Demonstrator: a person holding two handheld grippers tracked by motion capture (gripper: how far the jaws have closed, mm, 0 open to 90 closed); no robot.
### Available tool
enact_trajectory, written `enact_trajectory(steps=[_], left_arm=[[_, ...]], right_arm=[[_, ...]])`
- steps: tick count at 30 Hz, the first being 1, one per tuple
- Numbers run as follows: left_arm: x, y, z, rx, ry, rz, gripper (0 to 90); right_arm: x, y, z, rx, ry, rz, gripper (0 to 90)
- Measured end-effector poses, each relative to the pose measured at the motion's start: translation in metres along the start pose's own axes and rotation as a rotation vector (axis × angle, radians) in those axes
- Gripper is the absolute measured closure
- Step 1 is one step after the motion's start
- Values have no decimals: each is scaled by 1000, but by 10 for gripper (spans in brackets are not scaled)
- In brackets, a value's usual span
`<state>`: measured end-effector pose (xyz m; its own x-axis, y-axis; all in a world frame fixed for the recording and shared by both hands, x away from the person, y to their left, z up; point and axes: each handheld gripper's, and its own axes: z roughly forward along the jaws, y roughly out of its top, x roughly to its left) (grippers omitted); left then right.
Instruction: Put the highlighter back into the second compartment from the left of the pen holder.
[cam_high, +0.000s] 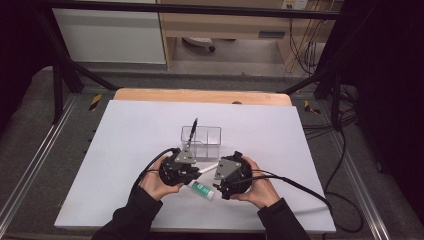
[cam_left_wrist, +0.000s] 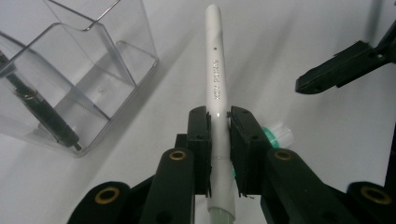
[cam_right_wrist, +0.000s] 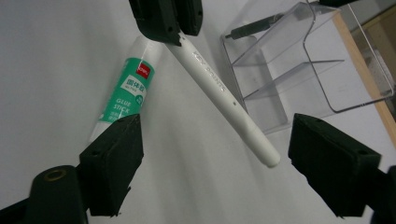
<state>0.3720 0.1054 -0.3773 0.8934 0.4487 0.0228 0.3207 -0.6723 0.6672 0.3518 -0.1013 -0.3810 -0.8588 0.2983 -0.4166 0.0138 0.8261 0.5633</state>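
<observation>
Two jaws of left gripper (cam_left_wrist: 218, 128) clenched on white pen (cam_left_wrist: 216, 70), right gripper (cam_right_wrist: 215, 163) released, pen tip between its jaws w/o contact.

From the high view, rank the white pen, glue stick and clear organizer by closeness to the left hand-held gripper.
1. White pen: clamped in the left hand-held gripper, pointing right.
2. Glue stick: on the table just below-right of it.
3. Clear organizer: farther back, holding a dark pen.

We see the clear box (cam_high: 201, 141) behind our two grippers, with a pen (cam_high: 193, 128) in its left part. The glue stick (cam_high: 202, 189) lies on the table (cam_high: 125, 150) under the white pen (cam_high: 208, 168).
</observation>
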Motion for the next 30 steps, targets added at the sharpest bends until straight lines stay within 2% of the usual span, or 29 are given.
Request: enact_trajectory(steps=[4, 12, 17, 22, 30], left_arm=[[-3, 6, 1, 5, -7, 14, 778], [-6, 17, 4, 7, -20, 27, 778], [-8, 24, 6, 15, -23, 34, 777], [-10, 29, 9, 22, -28, 39, 778], [-13, 34, 15, 30, -38, 50, 778]], right_arm=[[0, 1, 2, -3, 0, -65, 259], [-1, -1, 1, -23, -16, -133, 354], [-4, -2, 0, -7, -28, -193, 442], [-5, -5, -2, 4, -44, -291, 527], [-1, -7, 1, 11, -53, -412, 627]])
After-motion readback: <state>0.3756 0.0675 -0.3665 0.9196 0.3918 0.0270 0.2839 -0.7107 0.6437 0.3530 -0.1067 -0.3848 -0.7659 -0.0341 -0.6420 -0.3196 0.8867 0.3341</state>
